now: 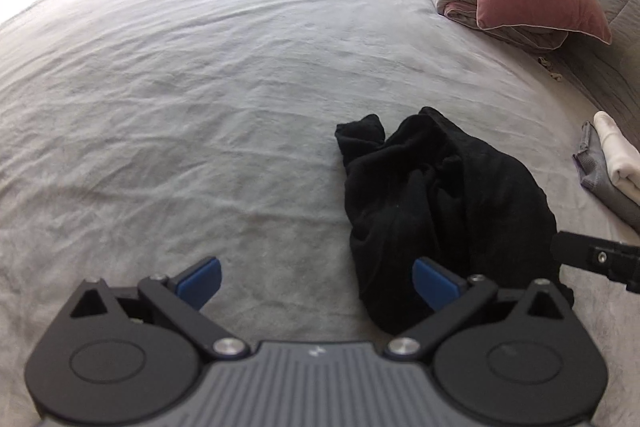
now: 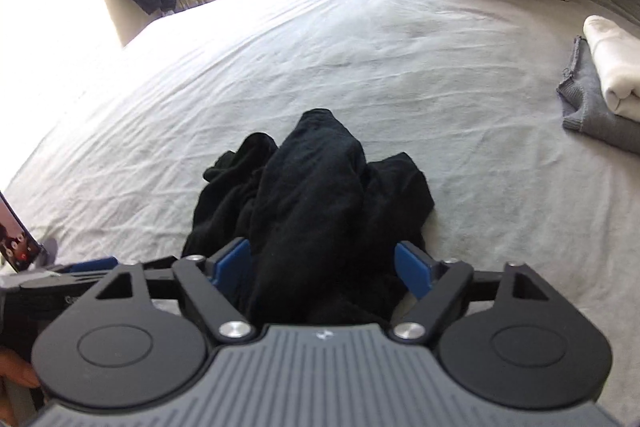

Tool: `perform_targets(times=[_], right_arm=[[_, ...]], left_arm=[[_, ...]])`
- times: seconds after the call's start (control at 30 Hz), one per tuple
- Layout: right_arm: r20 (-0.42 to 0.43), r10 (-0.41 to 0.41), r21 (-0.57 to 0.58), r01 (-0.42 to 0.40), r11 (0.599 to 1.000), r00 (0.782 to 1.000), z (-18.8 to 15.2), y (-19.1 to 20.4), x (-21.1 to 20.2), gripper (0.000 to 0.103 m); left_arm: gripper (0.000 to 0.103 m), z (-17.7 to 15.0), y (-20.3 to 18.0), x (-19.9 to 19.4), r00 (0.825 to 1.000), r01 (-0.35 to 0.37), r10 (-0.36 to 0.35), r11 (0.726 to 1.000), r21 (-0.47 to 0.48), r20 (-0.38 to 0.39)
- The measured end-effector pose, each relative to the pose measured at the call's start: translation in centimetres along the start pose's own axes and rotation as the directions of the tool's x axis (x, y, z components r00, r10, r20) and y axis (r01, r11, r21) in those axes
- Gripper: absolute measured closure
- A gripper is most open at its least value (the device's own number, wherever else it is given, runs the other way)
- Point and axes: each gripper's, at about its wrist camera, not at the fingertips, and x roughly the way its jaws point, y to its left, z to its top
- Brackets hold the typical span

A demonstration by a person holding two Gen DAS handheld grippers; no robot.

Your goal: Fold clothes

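Black garment (image 2: pixel 312 211) lies crumpled in a heap on the grey bed (image 1: pixel 200 107). Right hand-held gripper (image 2: pixel 324 267) has blue pads apart with the cloth bunched between them, not pinched. Left hand-held gripper (image 1: pixel 316 283) sits just beside the heap, spread wide, nothing between.

both grippers, left (image 1: pixel 316 281) and right (image 2: pixel 322 267), angled downward, jaws apart
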Motion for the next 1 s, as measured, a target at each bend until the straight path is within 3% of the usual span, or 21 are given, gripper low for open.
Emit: perform_targets(times=[0.03, 0.2, 0.27, 0.3, 0.33, 0.37, 0.63, 0.87, 1.0], right_arm=[[-0.015, 0.023, 0.016, -0.023, 1.000, 1.000, 0.0, 0.0, 0.4, 0.040], [-0.037, 0.093, -0.055, -0.095, 0.994, 0.995, 0.2, 1.8, 1.2, 0.055], [-0.060, 0.092, -0.079, -0.096, 0.992, 0.994, -0.1, 2.2, 1.8, 0.064], [-0.075, 0.075, -0.089, -0.081, 0.993, 0.994, -0.3, 2.2, 2.2, 0.076], [-0.088, 0.055, -0.099, -0.063, 0.993, 0.995, -0.6, 2.1, 2.6, 0.089], [-0.092, 0.041, -0.099, -0.050, 0.994, 0.995, -0.7, 1.9, 2.9, 0.089], [0.030, -0.002, -0.065, 0.004, 0.998, 1.000, 0.6, 0.2, -0.2, 0.093], [0.111, -0.088, -0.018, 0.090, 0.996, 0.990, 1.2, -2.4, -2.5, 0.093], [0.129, -0.133, 0.022, 0.131, 0.991, 0.983, 1.6, -4.1, -3.1, 0.093]], left_arm=[[0.020, 0.2, -0.1, 0.1, 1.000, 0.027, -0.027, 1.000, 0.006, -0.007], [0.041, 0.2, -1.5, 0.0, 0.991, 0.127, -0.129, 0.990, 0.064, 0.029], [0.060, 0.2, -1.8, 0.4, 0.987, 0.157, -0.158, 0.986, 0.063, 0.010], [0.068, 0.1, -2.0, 0.7, 0.986, 0.165, -0.165, 0.984, 0.064, -0.003], [0.088, 0.1, -2.1, 0.9, 0.987, 0.158, -0.157, 0.985, 0.070, -0.010], [0.099, 0.0, -2.3, 1.1, 0.990, 0.142, -0.142, 0.987, 0.078, -0.014], [0.101, 0.4, -1.2, -0.9, 0.994, -0.010, 0.002, 0.997, 0.072, 0.111], [0.101, 1.4, 0.3, -3.2, 0.971, -0.127, 0.113, 0.990, 0.055, 0.210], [0.101, 2.1, 1.6, -3.9, 0.947, -0.216, 0.203, 0.976, 0.025, 0.248]])
